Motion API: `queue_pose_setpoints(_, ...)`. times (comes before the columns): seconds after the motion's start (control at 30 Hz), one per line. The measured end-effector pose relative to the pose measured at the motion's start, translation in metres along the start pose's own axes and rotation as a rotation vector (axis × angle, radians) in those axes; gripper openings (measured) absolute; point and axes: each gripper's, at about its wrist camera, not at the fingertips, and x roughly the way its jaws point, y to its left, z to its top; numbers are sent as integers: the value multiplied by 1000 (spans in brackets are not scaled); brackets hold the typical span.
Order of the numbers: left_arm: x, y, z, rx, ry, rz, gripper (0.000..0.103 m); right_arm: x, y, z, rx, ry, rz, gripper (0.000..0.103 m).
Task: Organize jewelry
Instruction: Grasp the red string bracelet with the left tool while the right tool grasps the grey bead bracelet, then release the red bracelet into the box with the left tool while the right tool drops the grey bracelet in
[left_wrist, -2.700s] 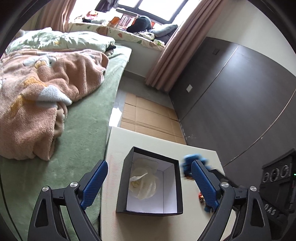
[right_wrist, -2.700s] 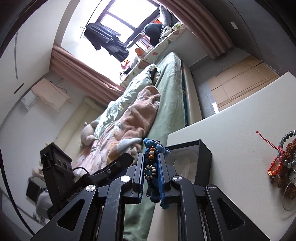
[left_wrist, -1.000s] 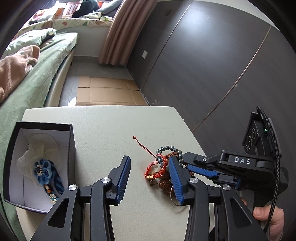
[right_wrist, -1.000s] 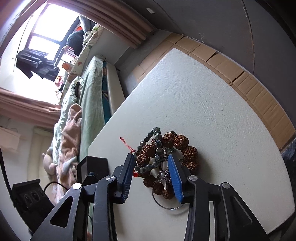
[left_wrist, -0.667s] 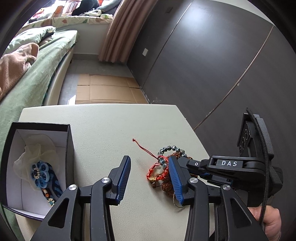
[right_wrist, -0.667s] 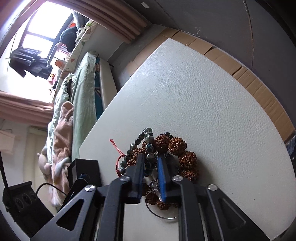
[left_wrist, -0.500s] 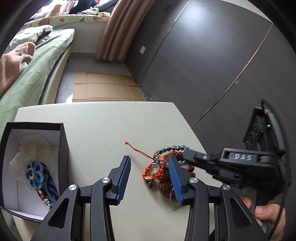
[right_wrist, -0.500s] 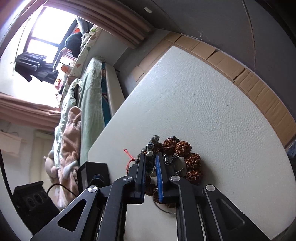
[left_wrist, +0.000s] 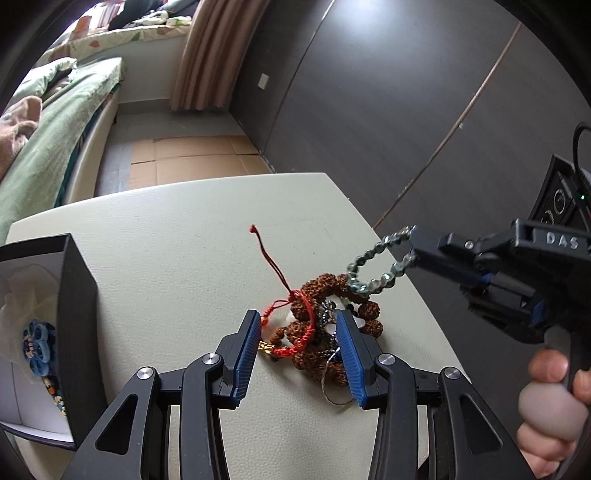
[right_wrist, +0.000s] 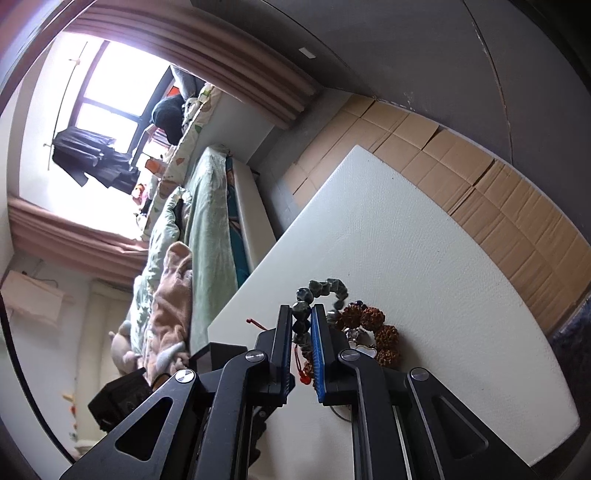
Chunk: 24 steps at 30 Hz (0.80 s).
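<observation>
Left wrist view: right claw (left_wrist: 415, 245), closed on a grey bead bracelet (left_wrist: 373, 260), holds the loop just above the jewelry pile (left_wrist: 325, 325); its low end touches or hangs close over the brown seed beads. The black box (left_wrist: 75, 332), already holding a blue flower piece (left_wrist: 37, 345), lies well to the left across the counter (left_wrist: 177, 236). Left claw (left_wrist: 297, 343) stands open, empty, jaws straddling the pile. Right wrist view: right claw (right_wrist: 300, 325) pinches the bracelet (right_wrist: 321, 290), beads faceted, dull grey-green, arching beyond the tips; pile (right_wrist: 373, 332) just beside; box corner (right_wrist: 218, 352) lower left.
</observation>
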Motion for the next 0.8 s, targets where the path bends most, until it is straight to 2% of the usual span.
queue_pose_setpoints(0.2, 12, -5, -3, 16, 3, 6, 43, -7, 0, 1, 3, -17, 2, 12)
queue_pose_setpoints(0.23, 12, -6, -4, 19, -1, 4, 29, -7, -1, 1, 3, -15, 3, 12)
queue_pose_setpoints(0.27, 13, -6, -4, 21, 1, -2, 20, -7, -1, 2, 3, -14, 4, 12)
queue_pose_setpoints(0.33, 12, -5, -4, 21, 0, 6, 10, -7, 0, 1, 3, -16, 1, 12)
queue_pose_setpoints(0.4, 11, -4, -4, 18, -2, 6, 4, -7, 0, 1, 4, -17, 0, 12)
queue_pose_setpoints(0.8, -24, 8, 3, -38, -75, -11, 3, -10, 2, -4, -17, -10, 21, 12)
